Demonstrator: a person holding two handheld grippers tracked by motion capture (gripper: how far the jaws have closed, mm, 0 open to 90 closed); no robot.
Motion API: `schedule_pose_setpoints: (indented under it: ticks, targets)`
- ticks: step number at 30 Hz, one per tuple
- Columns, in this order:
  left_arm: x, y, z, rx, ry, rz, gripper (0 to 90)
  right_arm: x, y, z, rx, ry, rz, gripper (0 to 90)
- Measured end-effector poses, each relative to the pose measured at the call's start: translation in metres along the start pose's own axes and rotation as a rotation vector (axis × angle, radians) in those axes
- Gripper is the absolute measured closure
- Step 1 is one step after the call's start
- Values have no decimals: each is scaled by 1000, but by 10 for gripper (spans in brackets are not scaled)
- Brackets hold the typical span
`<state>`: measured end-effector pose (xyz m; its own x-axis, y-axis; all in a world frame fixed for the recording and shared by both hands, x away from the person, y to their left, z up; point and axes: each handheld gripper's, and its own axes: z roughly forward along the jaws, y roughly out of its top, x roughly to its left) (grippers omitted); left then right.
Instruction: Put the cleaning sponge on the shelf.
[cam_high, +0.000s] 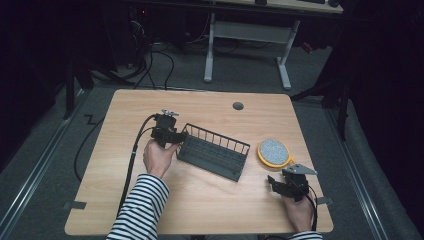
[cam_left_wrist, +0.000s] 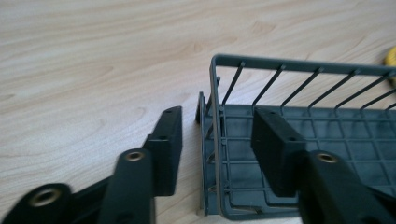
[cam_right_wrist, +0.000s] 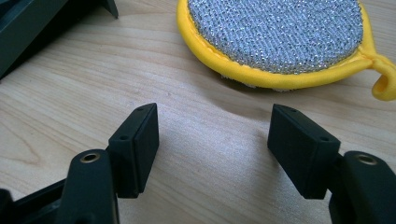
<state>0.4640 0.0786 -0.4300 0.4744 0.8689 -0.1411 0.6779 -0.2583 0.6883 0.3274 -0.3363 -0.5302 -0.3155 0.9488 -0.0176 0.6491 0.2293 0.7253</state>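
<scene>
Dark grey wire basket (cam_high: 214, 151) lies near the middle of the light wood bench (cam_high: 200, 200), set at a slant. No brand, label or legible writing shows on the basket, the claws or the bench. The left claw (cam_high: 176, 136) stands at the basket's left end with jaws parted; in the left gripper view one jaw is outside the end wall and the other inside the basket (cam_left_wrist: 299, 140), neither pad pressing on the wire. The right claw (cam_high: 274, 183) rests low near the bench's front right, jaws wide apart with nothing between them. A round yellow-rimmed scouring pad (cam_right_wrist: 280, 37) with a silvery mesh face lies just beyond it, to the right of the basket.
</scene>
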Motion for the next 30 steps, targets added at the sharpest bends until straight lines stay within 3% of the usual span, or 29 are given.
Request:
schedule_pose_setpoints:
  ticks: [4,9,11,13,16,17,20,21,23,30]
  targets:
    - [6,-7,-14,-52,-10,3,442,0,0,0,0,0,1,340]
    - [12,-16,-28,-85,-10,6,405,0,0,0,0,0,1,340]
    - [19,-26,-40,-114,-7,-3,404,0,0,0,0,0,1,340]
    - [21,-30,-44,-119,-4,-3,398,0,0,0,0,0,1,340]
    - [25,-49,-54,-133,16,0,390,0,0,0,0,0,0,340]
    - [25,-49,-54,-133,16,0,388,0,0,0,0,0,1,340]
    - [26,-75,-55,-134,32,11,386,0,0,0,0,0,1,340]
    - [26,-75,-55,-134,32,11,386,0,0,0,0,0,1,340]
    - [28,-92,-50,-127,35,-3,385,0,0,0,0,0,1,340]
    - [31,-122,-36,-101,57,-26,377,0,0,0,0,0,0,340]
